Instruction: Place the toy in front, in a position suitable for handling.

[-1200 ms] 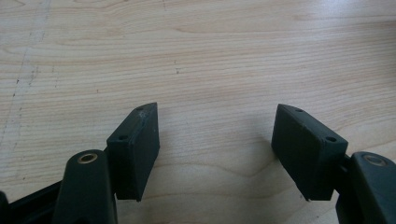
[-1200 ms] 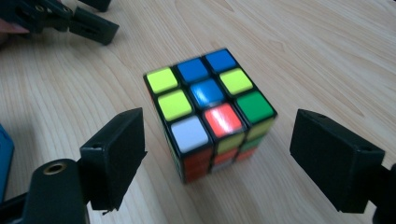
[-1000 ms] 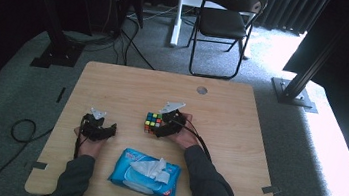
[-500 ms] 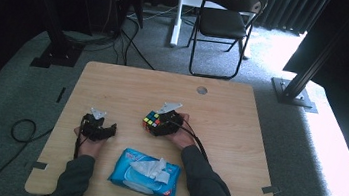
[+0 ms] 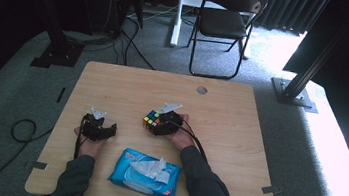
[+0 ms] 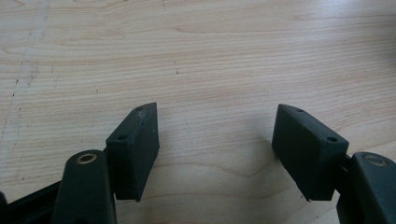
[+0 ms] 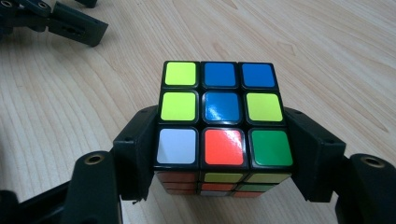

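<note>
A scrambled puzzle cube (image 7: 222, 107) stands on the wooden table (image 5: 222, 104), a little left of centre in the high view (image 5: 150, 119). My right gripper (image 7: 222, 140) reaches it from the right (image 5: 158, 124). Its jaws have just been closing, and the black pads (image 7: 137, 154) now press on the cube's two opposite sides. The cube's top face shows blue, yellow, white, red and green squares. My left gripper (image 6: 215, 135) is open over bare wood, with nothing between its pads. It rests near the table's left front (image 5: 107, 131) and lies in the far corner of the right gripper view (image 7: 56, 21).
A blue packet of wet wipes (image 5: 145, 174) lies at the front edge, between the person's forearms. A round cable hole (image 5: 202, 90) sits near the table's far edge. Beyond the table stands a folding chair (image 5: 224, 23).
The right gripper's jaws have drawn in against the cube's sides. Both hands and the cube stay where they were.
</note>
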`<act>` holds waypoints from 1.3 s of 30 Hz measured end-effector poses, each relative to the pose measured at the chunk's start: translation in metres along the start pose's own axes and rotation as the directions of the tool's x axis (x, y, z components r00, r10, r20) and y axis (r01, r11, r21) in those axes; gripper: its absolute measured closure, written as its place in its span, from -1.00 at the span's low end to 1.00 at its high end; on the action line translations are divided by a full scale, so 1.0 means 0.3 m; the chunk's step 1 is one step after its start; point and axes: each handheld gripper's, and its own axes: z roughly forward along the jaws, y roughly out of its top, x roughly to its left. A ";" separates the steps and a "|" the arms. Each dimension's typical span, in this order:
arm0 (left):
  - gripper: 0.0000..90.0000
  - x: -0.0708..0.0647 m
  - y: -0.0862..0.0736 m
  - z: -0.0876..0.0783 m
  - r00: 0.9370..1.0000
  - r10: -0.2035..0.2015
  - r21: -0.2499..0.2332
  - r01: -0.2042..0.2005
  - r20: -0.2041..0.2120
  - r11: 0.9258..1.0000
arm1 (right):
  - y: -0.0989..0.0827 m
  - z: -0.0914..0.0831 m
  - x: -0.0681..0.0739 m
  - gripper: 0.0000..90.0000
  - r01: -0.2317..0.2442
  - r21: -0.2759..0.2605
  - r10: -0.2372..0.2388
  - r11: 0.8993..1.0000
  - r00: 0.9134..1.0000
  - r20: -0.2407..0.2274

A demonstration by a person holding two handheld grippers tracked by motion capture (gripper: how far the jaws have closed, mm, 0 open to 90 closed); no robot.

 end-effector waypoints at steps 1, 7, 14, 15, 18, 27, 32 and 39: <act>-0.29 0.000 0.000 0.000 1.000 0.000 0.000 0.000 0.000 1.000 | 0.000 0.000 0.000 -0.25 -0.003 0.000 0.003 1.000 1.000 -0.001; -0.29 0.000 0.001 0.000 1.000 0.000 0.002 0.000 0.000 1.000 | 0.000 -0.005 0.002 -0.24 -0.003 -0.003 0.003 1.000 1.000 0.005; -0.29 0.000 0.001 0.000 1.000 0.000 0.002 0.000 0.001 1.000 | -0.001 -0.028 -0.005 -0.24 -0.011 -0.018 0.012 1.000 1.000 0.018; -0.29 0.000 0.001 0.000 1.000 0.000 0.002 0.000 0.001 1.000 | -0.002 -0.031 -0.007 -0.24 -0.012 -0.019 0.012 1.000 1.000 0.020; -0.30 0.000 0.001 0.000 1.000 0.000 0.002 0.000 0.001 1.000 | -0.004 -0.046 -0.016 -0.24 -0.014 -0.022 0.014 1.000 0.999 0.031; -0.30 -0.001 0.001 0.001 1.000 0.000 0.001 0.000 0.001 1.000 | -0.021 -0.083 -0.046 -0.24 -0.038 -0.037 0.040 0.999 0.998 0.054; -0.31 -0.001 0.001 0.002 1.000 0.000 0.000 0.000 0.001 1.000 | -0.047 -0.109 -0.067 -0.24 -0.051 -0.036 0.053 0.998 0.996 0.076; -0.31 -0.001 0.001 0.002 1.000 0.001 0.000 -0.001 0.001 1.000 | -0.074 -0.134 -0.084 -0.24 -0.068 -0.033 0.071 0.997 0.992 0.101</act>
